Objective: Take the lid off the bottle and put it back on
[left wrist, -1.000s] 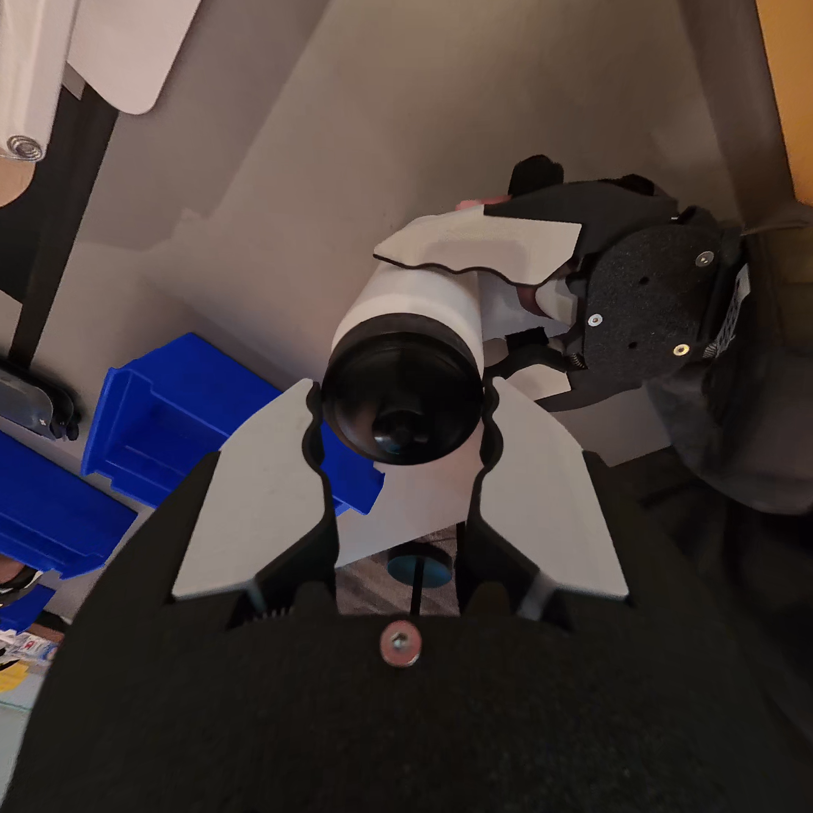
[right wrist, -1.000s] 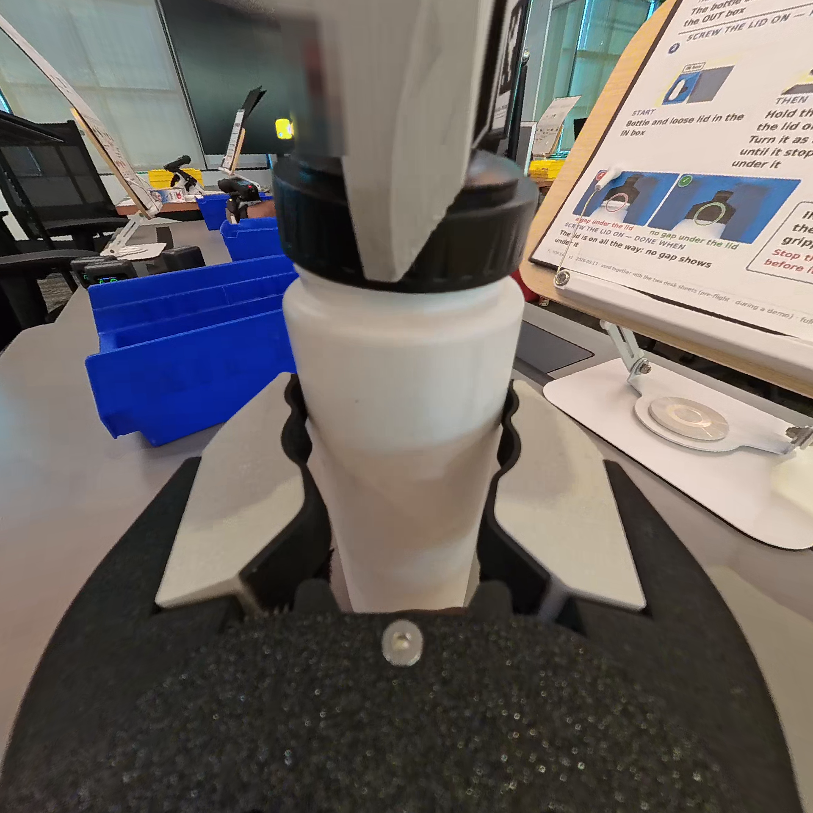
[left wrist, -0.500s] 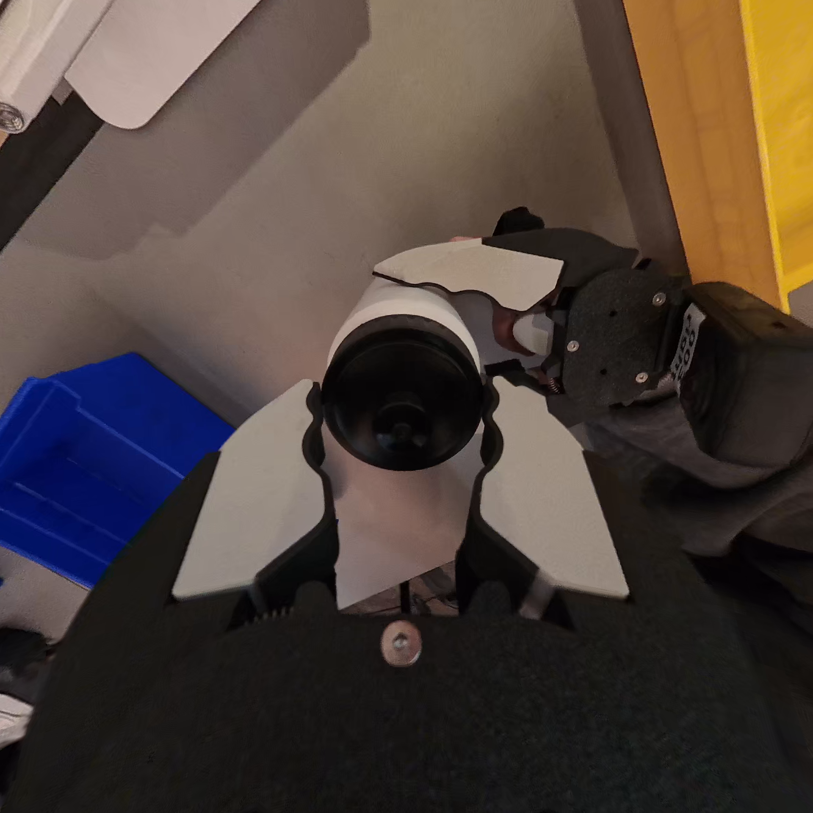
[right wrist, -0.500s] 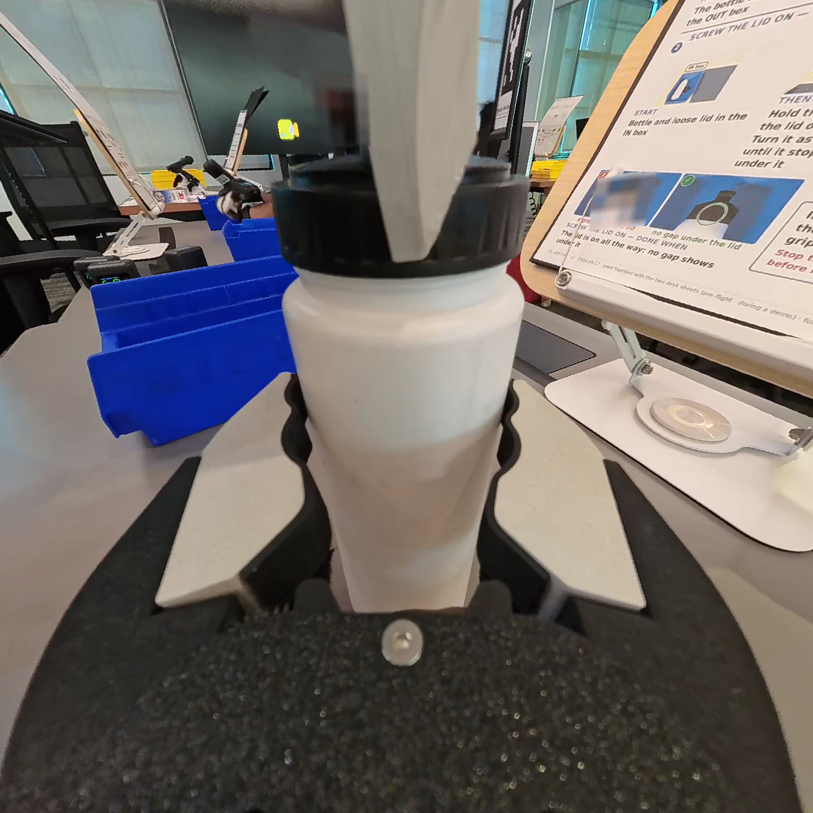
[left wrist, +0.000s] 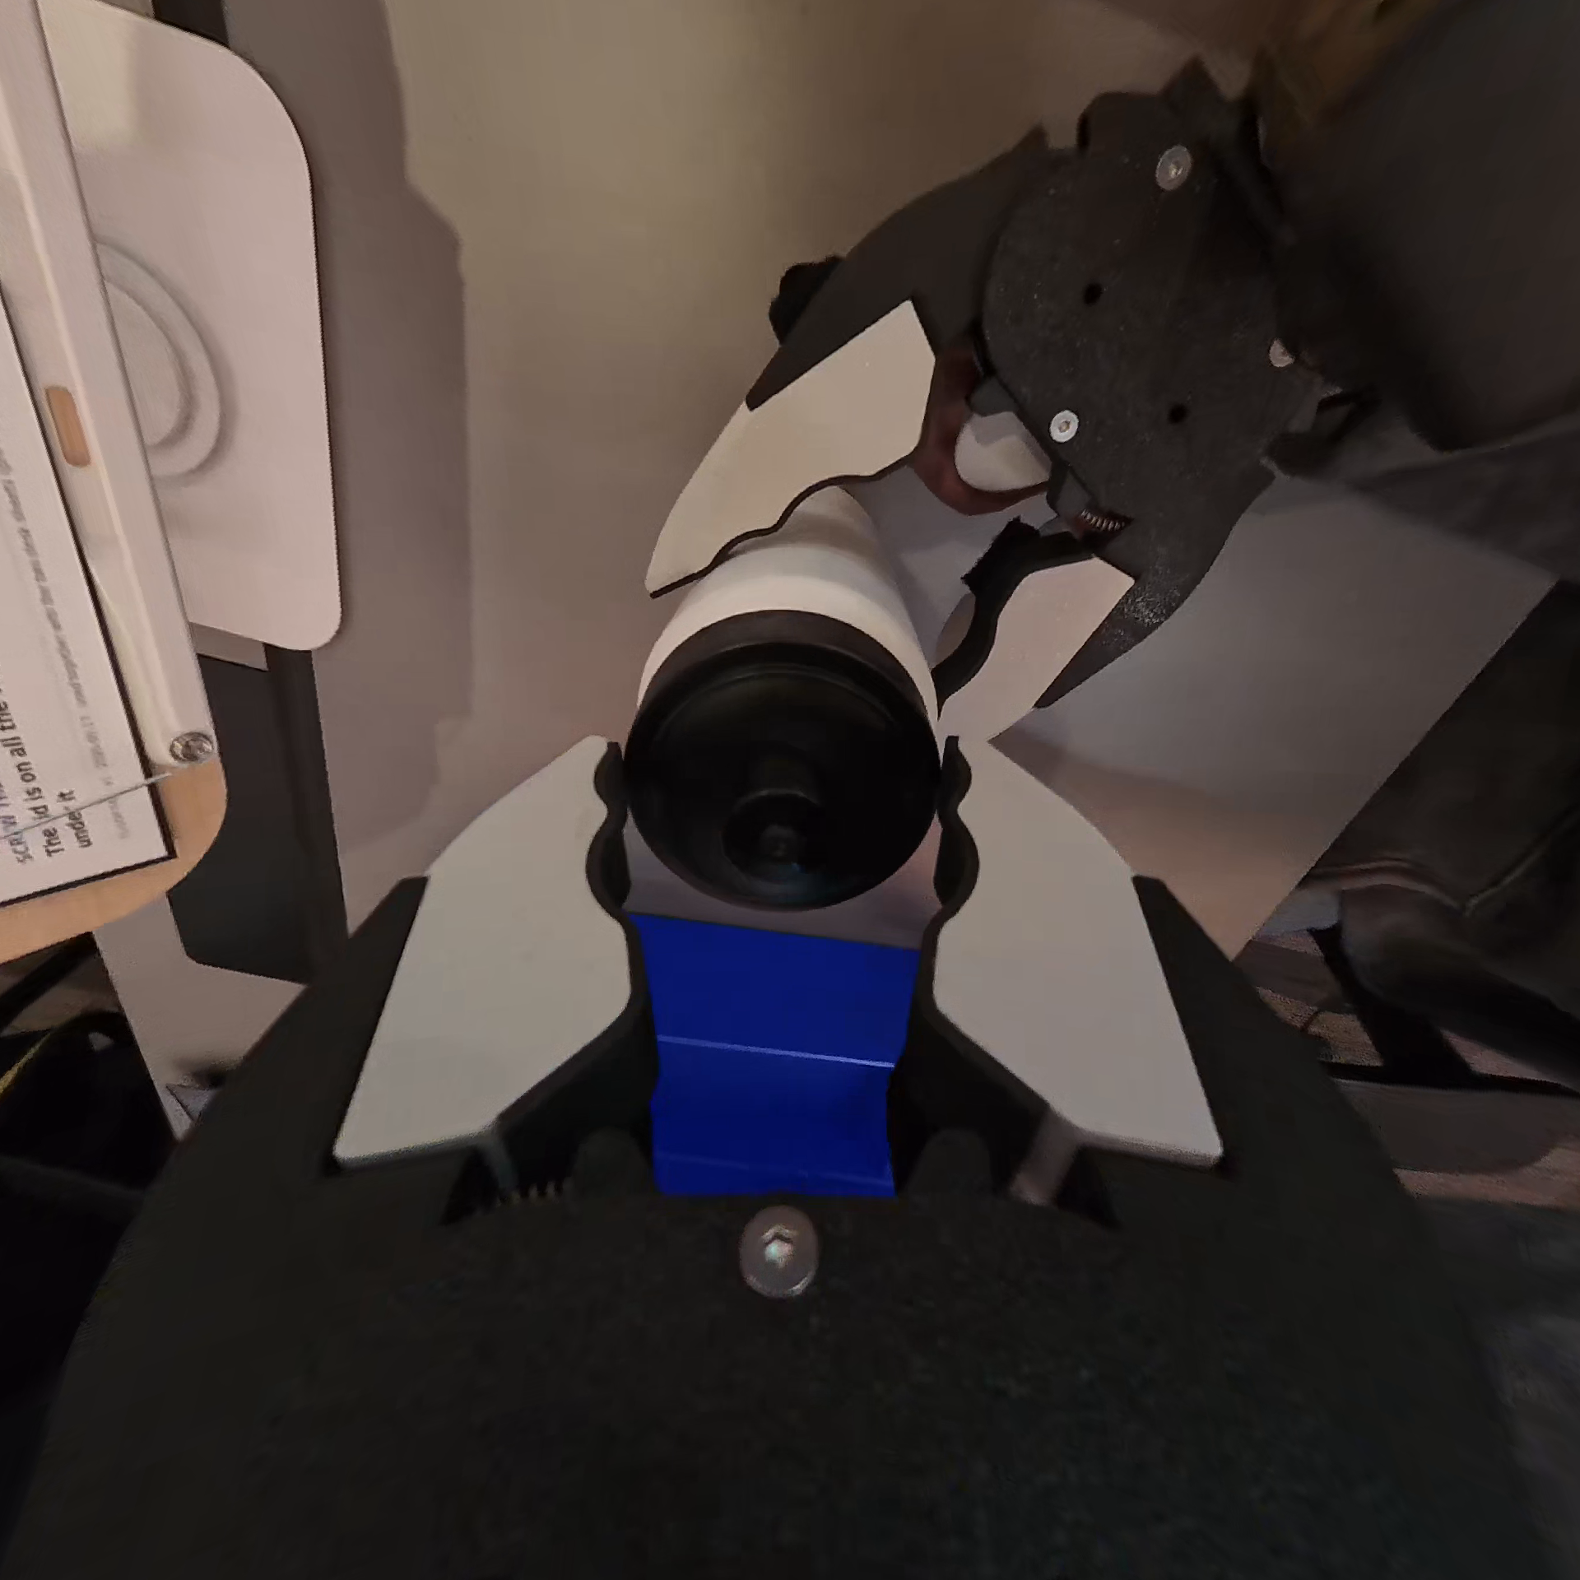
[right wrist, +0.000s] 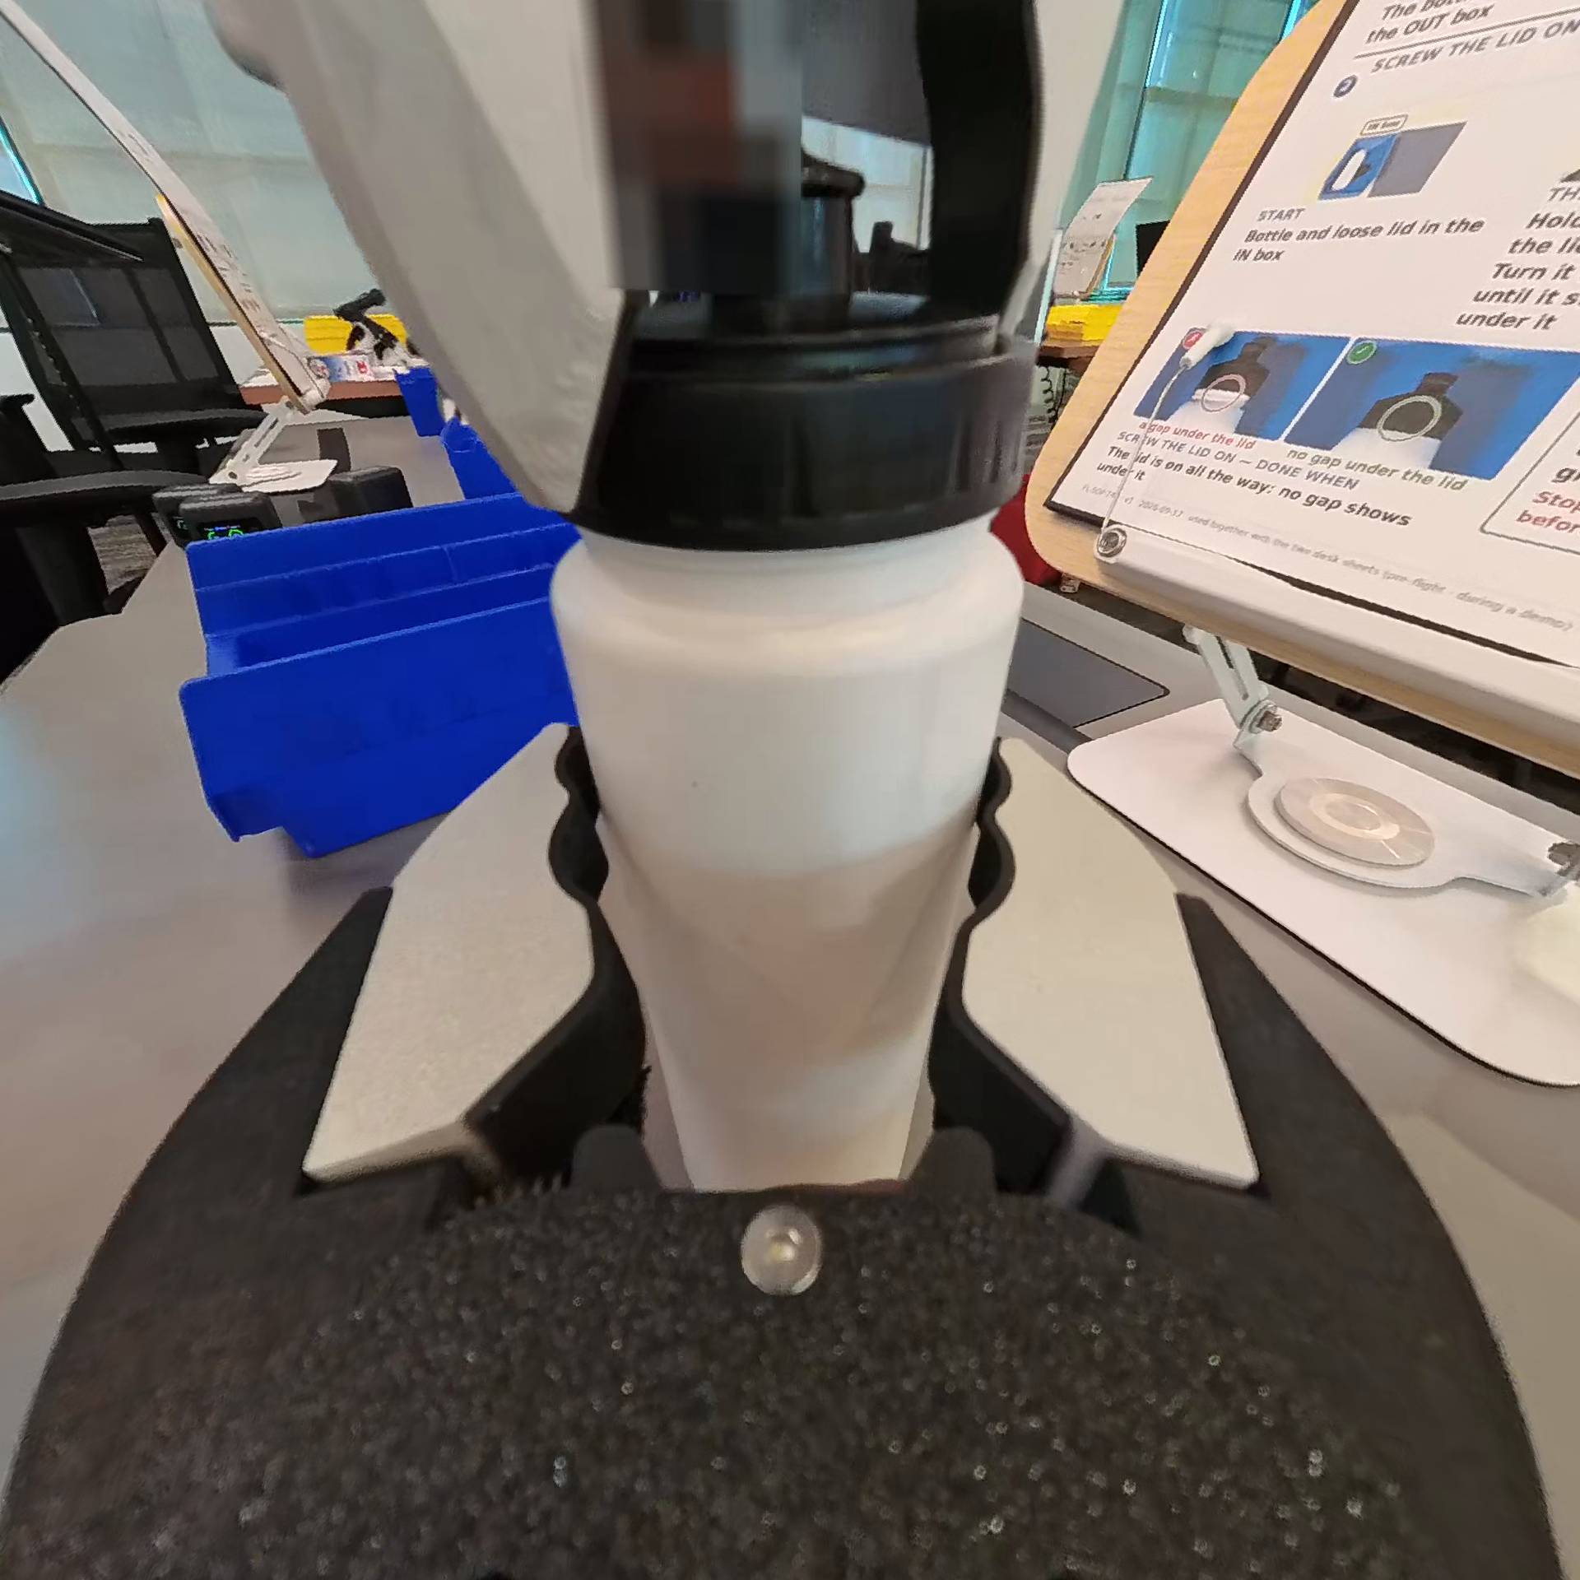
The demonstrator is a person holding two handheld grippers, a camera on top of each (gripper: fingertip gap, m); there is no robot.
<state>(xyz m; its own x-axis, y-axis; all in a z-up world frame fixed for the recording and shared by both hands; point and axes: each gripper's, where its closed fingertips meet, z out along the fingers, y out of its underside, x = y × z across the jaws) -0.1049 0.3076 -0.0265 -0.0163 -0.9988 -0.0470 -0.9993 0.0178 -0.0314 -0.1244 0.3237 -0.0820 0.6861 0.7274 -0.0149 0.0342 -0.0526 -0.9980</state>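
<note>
Grey table [right wrist: 103, 855]: bears all items below
Blue bin [right wrist: 359, 675]: on the table, left of and behind the bottle
Instruction board [right wrist: 1334, 342]: tilted on a white stand, right of the bottle
White bottle [right wrist: 787, 769]: upright, its body clamped between the fingers of the right gripper [right wrist: 782, 821]
Left gripper [left wrist: 782, 812]: over the bottle top, fingers closed on the lid's rim
Black lid [right wrist: 821, 445]: seated on the bottle neck
</note>
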